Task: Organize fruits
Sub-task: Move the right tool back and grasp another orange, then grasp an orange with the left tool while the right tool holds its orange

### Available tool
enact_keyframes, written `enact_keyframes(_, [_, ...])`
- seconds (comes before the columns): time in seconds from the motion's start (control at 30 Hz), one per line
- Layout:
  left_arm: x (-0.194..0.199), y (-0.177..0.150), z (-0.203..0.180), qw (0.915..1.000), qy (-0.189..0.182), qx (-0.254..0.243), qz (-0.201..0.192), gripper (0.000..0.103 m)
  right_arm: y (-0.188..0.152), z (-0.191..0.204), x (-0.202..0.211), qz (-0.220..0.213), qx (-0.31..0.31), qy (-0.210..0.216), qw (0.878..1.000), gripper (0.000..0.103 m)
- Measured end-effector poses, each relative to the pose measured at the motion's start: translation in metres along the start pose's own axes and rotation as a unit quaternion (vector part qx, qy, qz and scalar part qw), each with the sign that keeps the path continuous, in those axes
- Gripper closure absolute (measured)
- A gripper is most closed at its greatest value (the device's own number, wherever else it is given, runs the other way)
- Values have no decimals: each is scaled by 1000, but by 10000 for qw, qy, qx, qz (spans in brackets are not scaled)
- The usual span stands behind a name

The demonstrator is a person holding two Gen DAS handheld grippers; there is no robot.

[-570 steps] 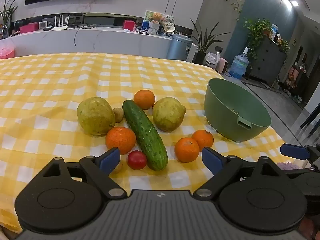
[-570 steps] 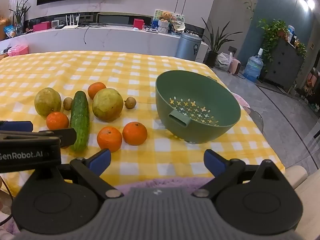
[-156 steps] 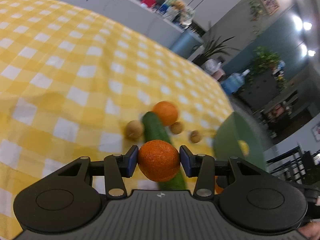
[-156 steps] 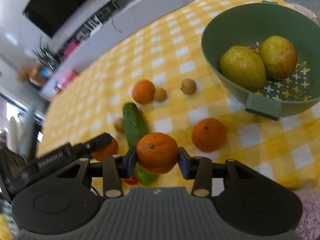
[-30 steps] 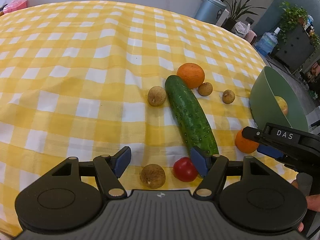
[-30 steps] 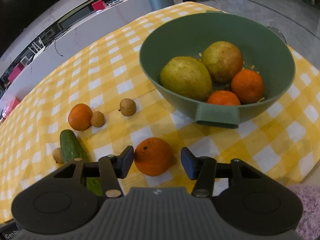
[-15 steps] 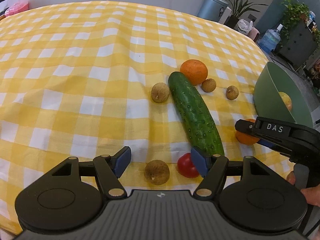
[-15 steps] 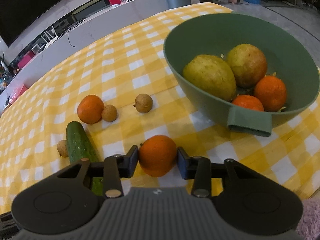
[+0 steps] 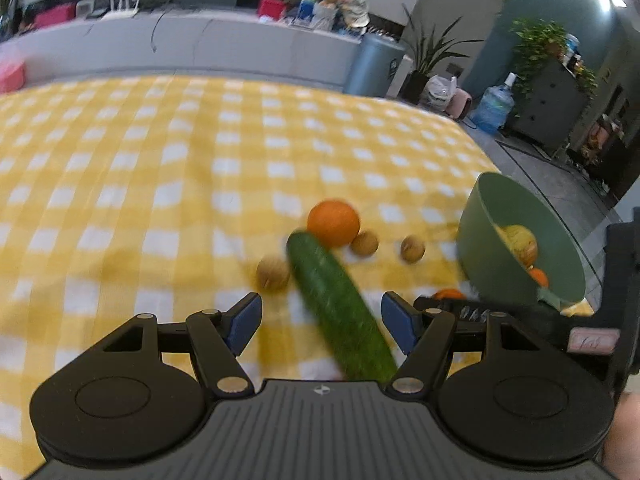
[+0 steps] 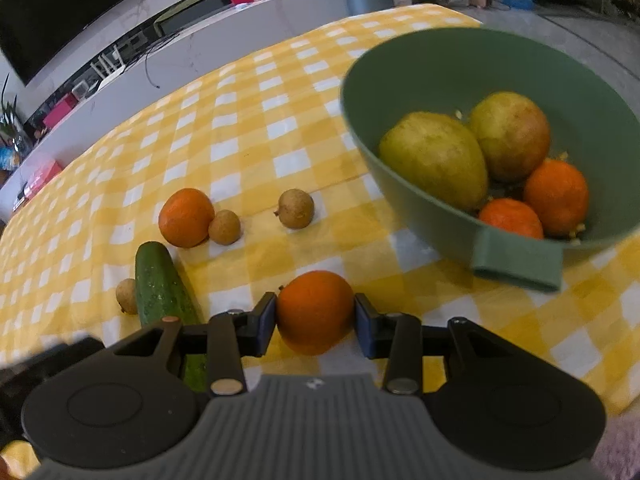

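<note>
My right gripper (image 10: pixel 316 316) is shut on an orange (image 10: pixel 315 312), just above the yellow checked cloth. The green bowl (image 10: pixel 424 80) lies ahead to the right and holds two pears (image 10: pixel 436 156) and two oranges (image 10: pixel 556 196). My left gripper (image 9: pixel 322 322) is open and empty, over the near end of the cucumber (image 9: pixel 336 308). Another orange (image 9: pixel 333 222) lies past the cucumber's far end, also in the right wrist view (image 10: pixel 186 217). Three small brown fruits (image 10: pixel 296 208) lie around them. The bowl also shows in the left wrist view (image 9: pixel 492 256).
The cucumber (image 10: pixel 164 292) lies left of my right gripper. The table's right edge runs just beyond the bowl. A grey counter (image 9: pixel 180 52) and a bin (image 9: pixel 374 64) stand behind the table. The right gripper's body (image 9: pixel 560 328) shows at the right of the left wrist view.
My right gripper has closed on the orange and lifted it slightly. My left gripper has risen and tilted up; the tomato and nearest brown fruit are out of its view.
</note>
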State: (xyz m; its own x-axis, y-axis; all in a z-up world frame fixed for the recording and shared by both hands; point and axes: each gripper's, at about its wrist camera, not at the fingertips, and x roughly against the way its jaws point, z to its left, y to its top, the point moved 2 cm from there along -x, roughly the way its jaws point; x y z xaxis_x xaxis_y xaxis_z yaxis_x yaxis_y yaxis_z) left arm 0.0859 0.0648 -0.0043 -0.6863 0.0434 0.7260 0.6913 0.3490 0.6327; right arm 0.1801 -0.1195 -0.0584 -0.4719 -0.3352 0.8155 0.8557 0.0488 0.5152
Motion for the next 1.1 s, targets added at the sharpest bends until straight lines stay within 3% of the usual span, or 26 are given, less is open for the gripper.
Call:
enact_keyframes(0.23, [-24,23,1,9998,189,-56,28,23,4,3,-5,-46,94,-17,9999,65])
enact_keyframes(0.67, [-88,66,-10,9981,205,-73,581,29,4,3,-7,-73,121,18,9999,65])
enact_keyframes(0.93, [-120,68,-13,9944,364,9,989,31,6,5,-8,-79,226,-13,9997,65])
enact_keyframes(1.1, [-127,68,-7,9940,126,239,1057,34,6,6,-8,-80,242,-16,9997,65])
